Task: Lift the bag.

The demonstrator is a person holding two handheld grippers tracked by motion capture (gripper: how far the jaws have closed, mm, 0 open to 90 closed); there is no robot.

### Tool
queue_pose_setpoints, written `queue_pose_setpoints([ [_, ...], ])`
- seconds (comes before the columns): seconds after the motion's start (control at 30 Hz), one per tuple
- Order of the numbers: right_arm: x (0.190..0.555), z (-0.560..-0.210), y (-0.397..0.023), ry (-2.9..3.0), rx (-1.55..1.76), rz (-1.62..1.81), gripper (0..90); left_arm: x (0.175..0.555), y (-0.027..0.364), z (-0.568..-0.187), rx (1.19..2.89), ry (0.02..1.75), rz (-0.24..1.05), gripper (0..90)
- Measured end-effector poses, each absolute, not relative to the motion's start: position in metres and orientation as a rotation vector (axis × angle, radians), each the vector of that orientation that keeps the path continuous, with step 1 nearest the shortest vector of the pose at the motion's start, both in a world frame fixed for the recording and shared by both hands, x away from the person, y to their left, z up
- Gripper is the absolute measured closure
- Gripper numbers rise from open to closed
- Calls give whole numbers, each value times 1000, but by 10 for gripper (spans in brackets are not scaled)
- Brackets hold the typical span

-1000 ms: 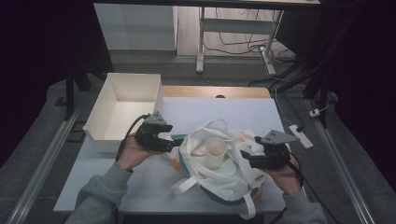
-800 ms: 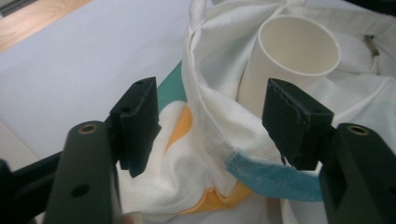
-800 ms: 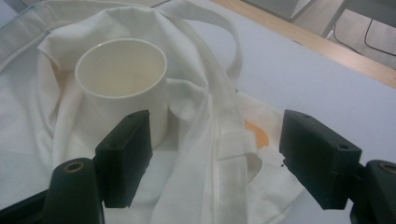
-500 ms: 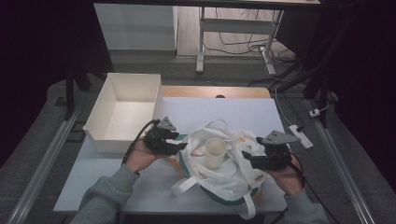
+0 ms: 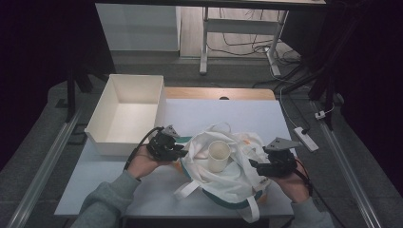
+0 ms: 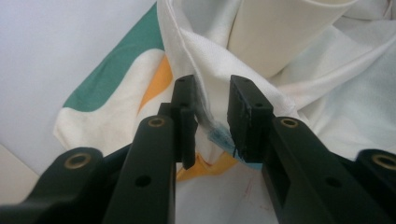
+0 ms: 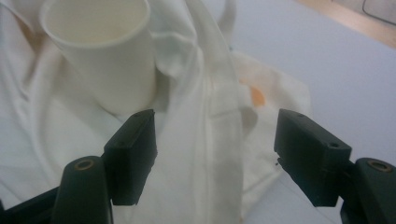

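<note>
A white cloth bag (image 5: pixel 228 178) with green and orange patches lies crumpled on the table, and a cream paper cup (image 5: pixel 218 156) stands upright on it. My left gripper (image 5: pixel 183 153) is at the bag's left edge. Its jaws have just been closing, and a raised fold of the bag (image 6: pixel 208 70) stands in the narrow gap between them (image 6: pixel 210 100), pads not pressing on both sides. The cup (image 6: pixel 280 32) rises just beyond. My right gripper (image 5: pixel 252 164) is at the bag's right side. Its wide jaws (image 7: pixel 215 140) have just been closing slightly astride a cloth ridge (image 7: pixel 210 93), beside the cup (image 7: pixel 102 51).
An empty white box (image 5: pixel 126 114) sits at the table's left, just behind the left hand. The light table top (image 5: pixel 237 111) stretches bare beyond the bag to a wooden strip at its far edge. A power strip (image 5: pixel 304 137) lies on the floor to the right.
The left hand has moved right and down onto the bag's left edge, and its jaws stand narrower. The right hand, bag and cup have kept their places.
</note>
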State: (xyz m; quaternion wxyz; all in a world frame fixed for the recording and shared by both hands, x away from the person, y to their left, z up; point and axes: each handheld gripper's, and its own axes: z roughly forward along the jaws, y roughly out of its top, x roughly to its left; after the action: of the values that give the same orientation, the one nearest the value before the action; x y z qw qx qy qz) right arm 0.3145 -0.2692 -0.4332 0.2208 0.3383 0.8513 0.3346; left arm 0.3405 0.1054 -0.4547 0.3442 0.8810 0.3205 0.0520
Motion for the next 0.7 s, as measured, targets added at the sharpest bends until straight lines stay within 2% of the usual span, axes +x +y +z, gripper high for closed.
queue_pose_setpoints([
  [0.13, 318, -442, -275, 2373, 985, 838, 307, 341, 105, -457, 2295, 830, 114, 717],
  [0.27, 322, -451, -279, 2421, 1035, 806, 384, 341, 104, -461, 2303, 831, 90, 694],
  [0.37, 324, -457, -279, 2464, 1042, 767, 486, 342, 102, -464, 2318, 833, 82, 701],
  [0.57, 326, -462, -277, 2486, 1044, 703, 795, 342, 101, -466, 2336, 822, 101, 801],
  [0.63, 326, -460, -278, 2496, 1045, 735, 853, 341, 102, -464, 2331, 814, 109, 812],
  [0.7, 324, -457, -278, 2491, 1024, 737, 863, 340, 104, -461, 2323, 806, 113, 819],
])
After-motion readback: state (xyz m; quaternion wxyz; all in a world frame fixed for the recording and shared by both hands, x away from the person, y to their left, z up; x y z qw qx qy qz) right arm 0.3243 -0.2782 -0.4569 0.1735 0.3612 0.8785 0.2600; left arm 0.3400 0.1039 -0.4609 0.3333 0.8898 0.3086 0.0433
